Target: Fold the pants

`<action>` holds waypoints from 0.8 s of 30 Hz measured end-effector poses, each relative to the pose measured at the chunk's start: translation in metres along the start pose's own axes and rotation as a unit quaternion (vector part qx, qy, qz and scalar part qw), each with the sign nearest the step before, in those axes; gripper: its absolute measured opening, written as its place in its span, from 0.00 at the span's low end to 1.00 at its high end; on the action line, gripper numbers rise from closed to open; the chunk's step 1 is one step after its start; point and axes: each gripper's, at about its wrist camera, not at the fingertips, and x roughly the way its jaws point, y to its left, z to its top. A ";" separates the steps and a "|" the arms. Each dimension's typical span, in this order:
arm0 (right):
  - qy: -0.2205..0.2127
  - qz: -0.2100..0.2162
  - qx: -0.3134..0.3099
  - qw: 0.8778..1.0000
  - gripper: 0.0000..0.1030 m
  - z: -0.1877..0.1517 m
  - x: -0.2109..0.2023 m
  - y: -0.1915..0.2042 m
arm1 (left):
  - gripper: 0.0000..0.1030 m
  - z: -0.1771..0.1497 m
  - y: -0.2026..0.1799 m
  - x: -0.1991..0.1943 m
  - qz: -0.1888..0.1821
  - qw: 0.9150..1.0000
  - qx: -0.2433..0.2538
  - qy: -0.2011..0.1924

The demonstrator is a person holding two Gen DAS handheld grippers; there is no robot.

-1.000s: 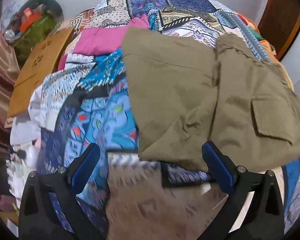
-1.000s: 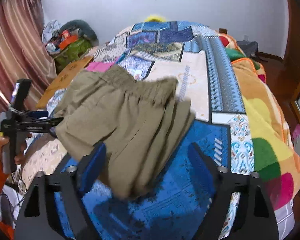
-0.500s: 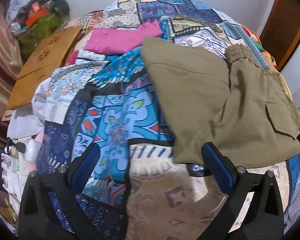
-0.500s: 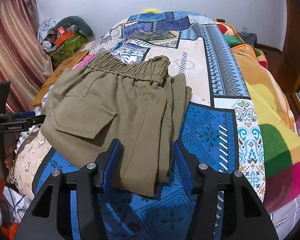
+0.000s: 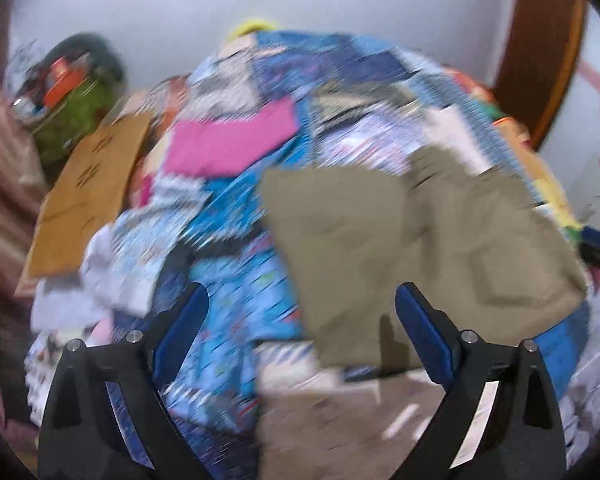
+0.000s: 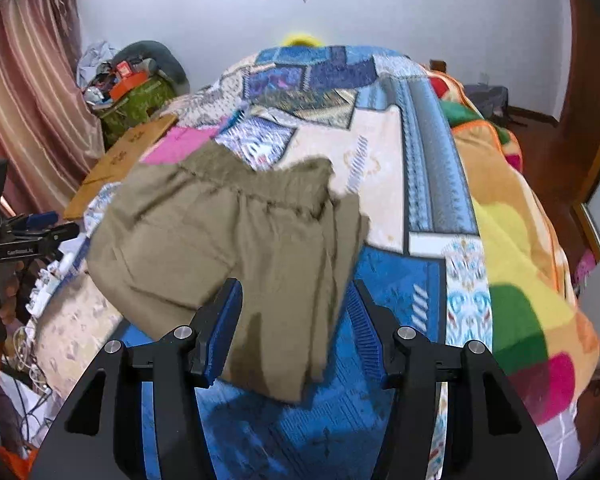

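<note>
The olive-khaki pants (image 6: 236, 240) lie folded into a compact stack on the patchwork bedspread (image 6: 384, 168), elastic waistband toward the far side. They also show in the blurred left wrist view (image 5: 420, 248), right of centre. My right gripper (image 6: 294, 312) is open and empty, its blue pads on either side of the stack's near edge. My left gripper (image 5: 300, 312) is open wide and empty, held back from the pants' near-left edge. It also shows in the right wrist view (image 6: 32, 236), at the far left.
A pink cloth (image 5: 232, 144) lies on the bed beyond the pants. A brown cardboard sheet (image 5: 88, 192) leans at the bed's left side. A cluttered green bag (image 6: 136, 100) and a striped curtain (image 6: 24, 92) stand left. An orange-yellow blanket (image 6: 512, 232) covers the bed's right side.
My left gripper has pulled back and tilted up, blurring its view. My right gripper has narrowed from its wide opening a second ago and stays by the stack's near edge.
</note>
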 end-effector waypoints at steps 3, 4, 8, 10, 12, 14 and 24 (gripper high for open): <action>-0.008 0.013 -0.010 1.000 0.49 0.014 0.006 0.006 | 0.93 0.018 -0.029 0.003 -0.037 0.999 0.028 -0.018; -0.008 0.015 -0.014 1.000 0.49 0.017 0.009 0.008 | 0.93 0.022 -0.036 0.004 -0.043 0.998 0.037 -0.023; -0.007 0.031 -0.038 0.999 0.49 0.026 0.025 0.017 | 0.89 0.038 -0.073 0.015 -0.078 0.994 0.072 -0.032; -0.003 0.036 -0.046 0.998 0.49 0.026 0.031 0.020 | 0.75 0.040 -0.086 0.020 -0.094 0.992 0.084 -0.025; 0.008 0.043 -0.051 0.998 0.48 0.025 0.040 0.021 | 0.54 0.041 -0.099 0.035 -0.103 0.990 0.097 -0.004; 0.022 0.047 -0.054 0.997 0.44 0.022 0.048 0.021 | 0.46 0.038 -0.108 0.050 -0.105 0.989 0.103 0.024; 0.049 0.054 -0.046 0.996 0.44 -0.001 0.044 0.009 | 0.47 0.006 -0.092 0.052 -0.092 0.987 0.132 0.028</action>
